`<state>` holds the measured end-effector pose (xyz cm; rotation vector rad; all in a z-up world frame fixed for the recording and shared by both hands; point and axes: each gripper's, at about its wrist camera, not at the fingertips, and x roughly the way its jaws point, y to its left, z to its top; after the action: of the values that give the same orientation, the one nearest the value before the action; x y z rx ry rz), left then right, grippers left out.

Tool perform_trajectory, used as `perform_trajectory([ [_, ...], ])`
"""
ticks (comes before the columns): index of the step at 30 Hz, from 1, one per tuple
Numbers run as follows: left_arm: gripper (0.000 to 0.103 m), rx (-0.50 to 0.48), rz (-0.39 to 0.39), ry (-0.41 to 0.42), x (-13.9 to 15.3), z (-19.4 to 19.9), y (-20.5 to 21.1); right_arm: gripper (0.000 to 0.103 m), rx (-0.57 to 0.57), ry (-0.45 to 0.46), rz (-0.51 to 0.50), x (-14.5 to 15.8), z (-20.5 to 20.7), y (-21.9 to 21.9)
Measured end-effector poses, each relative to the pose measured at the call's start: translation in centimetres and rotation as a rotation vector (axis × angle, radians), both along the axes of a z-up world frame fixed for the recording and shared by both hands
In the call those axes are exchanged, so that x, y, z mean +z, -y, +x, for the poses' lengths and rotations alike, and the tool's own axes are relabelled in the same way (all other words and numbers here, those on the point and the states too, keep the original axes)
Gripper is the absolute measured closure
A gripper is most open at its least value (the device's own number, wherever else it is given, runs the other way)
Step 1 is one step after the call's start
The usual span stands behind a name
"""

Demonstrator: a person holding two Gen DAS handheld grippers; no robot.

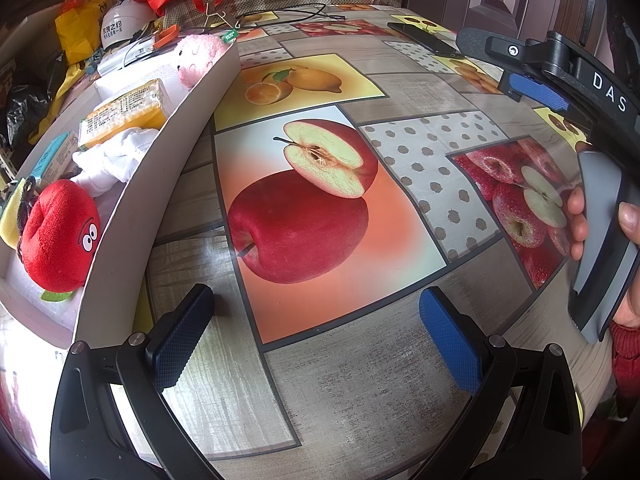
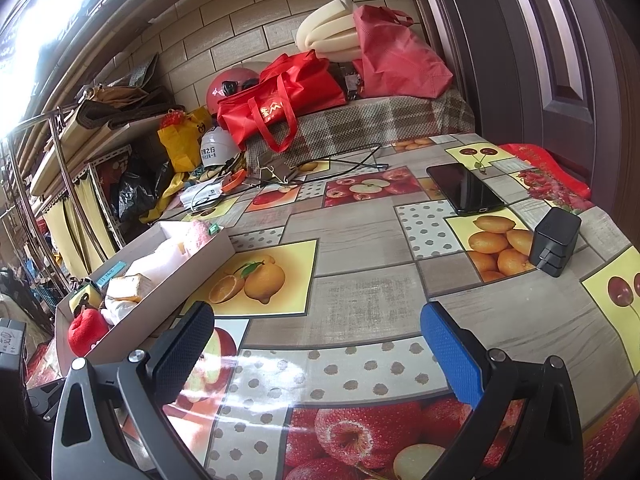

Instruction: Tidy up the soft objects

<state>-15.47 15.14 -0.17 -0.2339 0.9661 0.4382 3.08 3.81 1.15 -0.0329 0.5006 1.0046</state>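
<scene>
Box [image 1: 132,216]: red plush [image 1: 60,236], pink plush [image 1: 198,60], cloth [image 1: 116,158] already stowed.
Table [image 1: 360,380]: no soft items seen left.
Left gripper [image 1: 316,340]: spread, empty.
Right gripper [image 2: 316,354]: spread, empty.

The cardboard box [image 1: 160,184] wall hides the lower part of the red plush apple [image 1: 60,236] and most of the white cloth [image 1: 116,156]. A yellow soft thing [image 1: 10,212] behind the apple runs off the left wrist view's edge. The label print on the yellow packet [image 1: 128,112] is too small to read.
</scene>
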Motion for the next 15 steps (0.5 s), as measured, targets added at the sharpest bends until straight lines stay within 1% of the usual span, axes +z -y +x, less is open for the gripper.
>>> perform_trajectory([
  [15, 0.000, 0.000, 0.000, 0.000, -0.03, 0.05, -0.04, 0.000, 0.000, -0.005, 0.000, -0.09, 0.22, -0.02],
])
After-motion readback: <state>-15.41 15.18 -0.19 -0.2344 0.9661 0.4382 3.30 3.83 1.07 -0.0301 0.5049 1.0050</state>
